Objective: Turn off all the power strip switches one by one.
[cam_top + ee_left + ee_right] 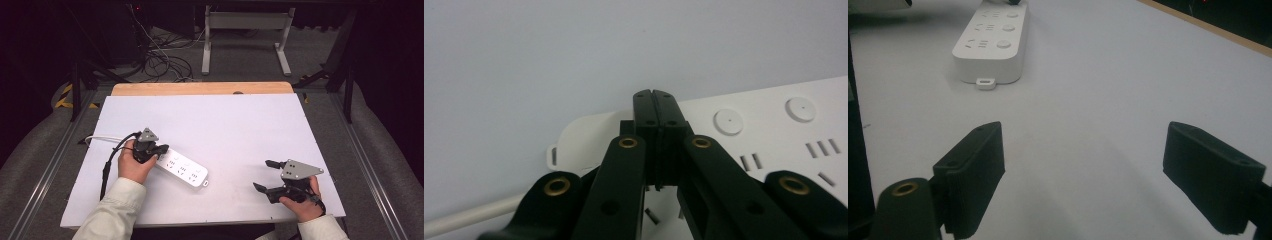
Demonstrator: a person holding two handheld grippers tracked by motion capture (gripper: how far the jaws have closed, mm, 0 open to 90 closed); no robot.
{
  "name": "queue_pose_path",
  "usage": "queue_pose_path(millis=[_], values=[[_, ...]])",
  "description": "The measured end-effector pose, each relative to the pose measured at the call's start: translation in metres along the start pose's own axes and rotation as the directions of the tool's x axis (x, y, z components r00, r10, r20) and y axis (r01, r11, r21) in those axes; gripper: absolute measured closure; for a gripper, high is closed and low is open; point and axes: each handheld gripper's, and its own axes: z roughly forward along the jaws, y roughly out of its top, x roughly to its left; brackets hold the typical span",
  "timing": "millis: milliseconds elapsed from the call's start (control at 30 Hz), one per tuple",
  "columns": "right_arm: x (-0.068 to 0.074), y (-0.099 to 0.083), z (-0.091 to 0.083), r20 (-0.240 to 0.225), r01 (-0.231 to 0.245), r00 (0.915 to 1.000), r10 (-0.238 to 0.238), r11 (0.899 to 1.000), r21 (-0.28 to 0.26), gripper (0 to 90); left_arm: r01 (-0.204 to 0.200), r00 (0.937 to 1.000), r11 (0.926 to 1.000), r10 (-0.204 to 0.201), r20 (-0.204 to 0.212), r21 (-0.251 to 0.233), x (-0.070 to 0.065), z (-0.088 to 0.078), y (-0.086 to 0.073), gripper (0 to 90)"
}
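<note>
Over the cord end of the white power strip (181,170), the left gripper (655,95) presses with jaws shut, likely on a switch, while the right gripper (264,175) waits wide and empty, so lifting straight off seems next.

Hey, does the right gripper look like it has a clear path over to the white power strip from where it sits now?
Probably yes: the right gripper stands open, and only bare white table lies between it and the power strip.
</note>
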Motion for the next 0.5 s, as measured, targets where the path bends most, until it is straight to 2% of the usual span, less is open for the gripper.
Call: queue_pose_path(millis=[133,200,300,367,467,500], values=[[0.0003,0.0001,-0.0004,-0.001,-0.001,1.0,0.001,1.0,-0.002,17.6,0.001,1.0,1.0,-0.001,0.0,-0.002,-0.0001,0.0008,0.0005,90.0],[0.0003,-0.0001,-0.0011,0.001,-0.003,1.0,0.003,1.0,-0.003,17.6,0.015,0.9998,0.9999,-0.015,0.012,-0.004,0.0002,0.0009,0.0,90.0],[-0.0002,-0.0003,-0.0011,0.0,-0.003,1.0,0.003,1.0,-0.004,17.7,-0.002,0.9984,0.9999,0.003,-0.057,0.012,0.0006,-0.0017,-0.0001,90.0],[-0.0002,-0.0004,-0.001,-0.001,0.0,1.0,0.0,1.0,-0.003,17.7,0.014,0.9991,0.9999,-0.014,-0.039,-0.002,0.0029,-0.002,-0.0019,90.0],[-0.0003,-0.0002,0.0,-0.004,0.001,1.0,-0.001,1.0,-0.001,17.7,0.017,0.9994,0.9998,-0.018,-0.028,-0.007,0.0046,-0.0023,-0.0029,90.0],[-0.0001,-0.0001,0.0,-0.004,0.0,1.0,0.0,1.0,0.0,17.7,0.006,0.9992,1.0,-0.006,-0.04,-0.008,0.0048,-0.0025,-0.0028,90.0]])
